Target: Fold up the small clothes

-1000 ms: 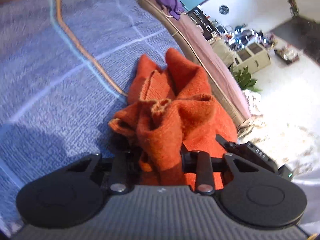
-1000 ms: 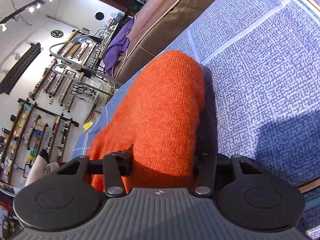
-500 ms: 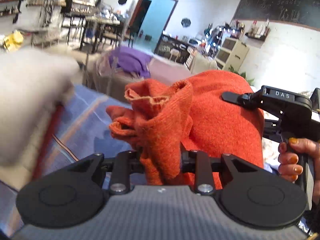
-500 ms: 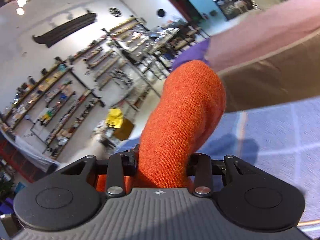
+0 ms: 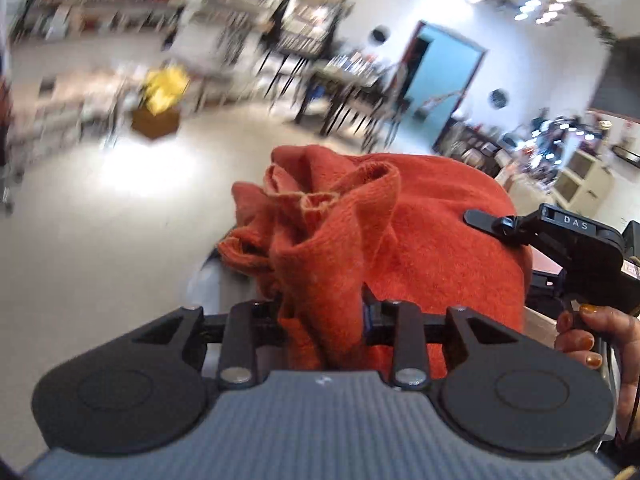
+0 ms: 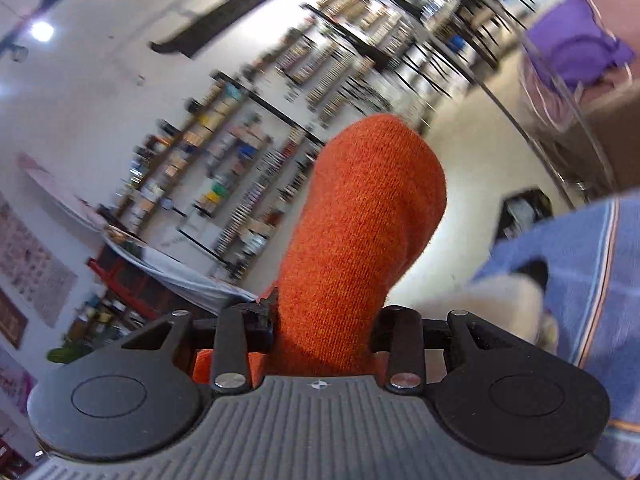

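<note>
An orange knitted garment [image 5: 420,240] is held up in the air, bunched and draped. My left gripper [image 5: 324,316] is shut on a crumpled bunch of it, with a hemmed edge sticking up. My right gripper [image 6: 324,324] is shut on another fold of the same orange garment [image 6: 360,216], which stands up in a rounded hump between the jaws. The right gripper's black body [image 5: 580,248] and the hand holding it show at the right of the left wrist view, against the cloth.
The blue patterned bedspread [image 6: 580,264] lies low at the right of the right wrist view, with a pale fluffy item [image 6: 500,300] on it. A purple cloth [image 6: 576,52] lies on a brown sofa behind. Shelves, tables and open floor fill the blurred background.
Both grippers have lifted the orange garment off the bedspread and swung up and away, so the views now face the room instead of the bed. Both stay shut on the cloth.
</note>
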